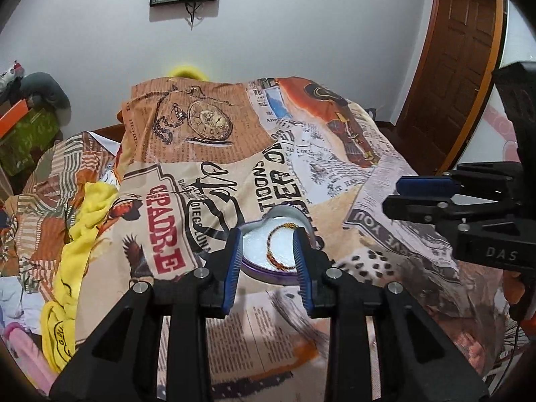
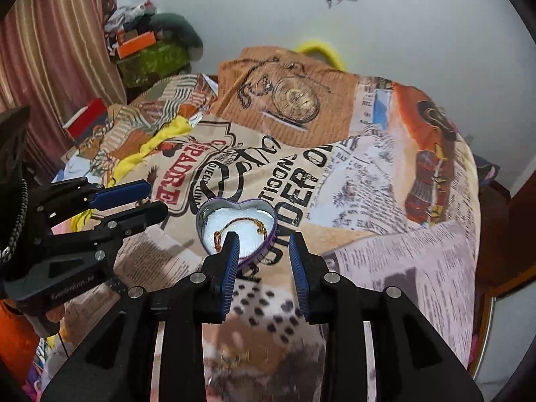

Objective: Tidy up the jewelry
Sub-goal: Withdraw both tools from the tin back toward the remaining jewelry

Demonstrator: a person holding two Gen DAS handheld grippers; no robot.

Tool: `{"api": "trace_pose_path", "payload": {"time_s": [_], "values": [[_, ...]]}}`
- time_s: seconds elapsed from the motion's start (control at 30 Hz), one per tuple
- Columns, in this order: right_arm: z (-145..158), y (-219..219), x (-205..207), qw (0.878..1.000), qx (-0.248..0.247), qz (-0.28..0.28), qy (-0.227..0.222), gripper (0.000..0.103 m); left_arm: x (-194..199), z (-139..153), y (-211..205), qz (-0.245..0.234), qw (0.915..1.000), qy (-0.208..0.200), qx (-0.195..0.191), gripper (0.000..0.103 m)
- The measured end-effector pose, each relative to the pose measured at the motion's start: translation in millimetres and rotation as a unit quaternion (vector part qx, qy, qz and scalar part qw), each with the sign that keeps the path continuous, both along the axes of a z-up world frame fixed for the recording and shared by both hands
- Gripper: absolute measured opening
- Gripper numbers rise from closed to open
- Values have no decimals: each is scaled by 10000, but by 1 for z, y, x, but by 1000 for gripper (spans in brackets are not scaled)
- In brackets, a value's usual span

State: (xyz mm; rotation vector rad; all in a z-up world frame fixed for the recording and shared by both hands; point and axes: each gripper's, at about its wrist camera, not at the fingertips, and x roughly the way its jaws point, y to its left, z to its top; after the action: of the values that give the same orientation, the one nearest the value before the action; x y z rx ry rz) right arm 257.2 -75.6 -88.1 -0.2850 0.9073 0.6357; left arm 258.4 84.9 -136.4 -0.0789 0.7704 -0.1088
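Heart tin (image 2: 237, 222) with bracelet (image 2: 238, 227) ahead of both grippers.
Left gripper (image 1: 268, 261) spread wide, grasping nothing, tin just beyond its fingertips; right gripper (image 2: 264, 261) likewise released, tin just ahead-left on printed bedsheet (image 2: 385, 234).

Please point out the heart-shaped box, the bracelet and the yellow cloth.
heart-shaped box (image 2: 272, 216): right wrist view, right rim.
bracelet (image 2: 242, 221): right wrist view, top of its arc.
yellow cloth (image 1: 72, 261): left wrist view, middle fold.

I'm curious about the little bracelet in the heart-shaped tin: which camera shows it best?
The right wrist view: the bracelet arcs across the white padding of the heart tin, mostly unobstructed. In the left wrist view, the left gripper frames it and hides its edges.
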Motion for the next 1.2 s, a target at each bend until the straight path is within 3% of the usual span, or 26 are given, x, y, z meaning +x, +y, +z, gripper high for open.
{"api": "trace_pose_path", "payload": {"time_s": [0.3,0.77,1.2], "values": [[0,-28,-36,9998,53,-169,-112,28,-34,-1,-15,-63,10000,76,-2,36],[-29,-72,-72,9986,128,-473,216,28,-65,-49,-60,-575,9957,717,-143,36],[-49,-74,-105,9995,-33,-109,293,29,-72,-71,-81,-816,9931,832,-121,36]]}}
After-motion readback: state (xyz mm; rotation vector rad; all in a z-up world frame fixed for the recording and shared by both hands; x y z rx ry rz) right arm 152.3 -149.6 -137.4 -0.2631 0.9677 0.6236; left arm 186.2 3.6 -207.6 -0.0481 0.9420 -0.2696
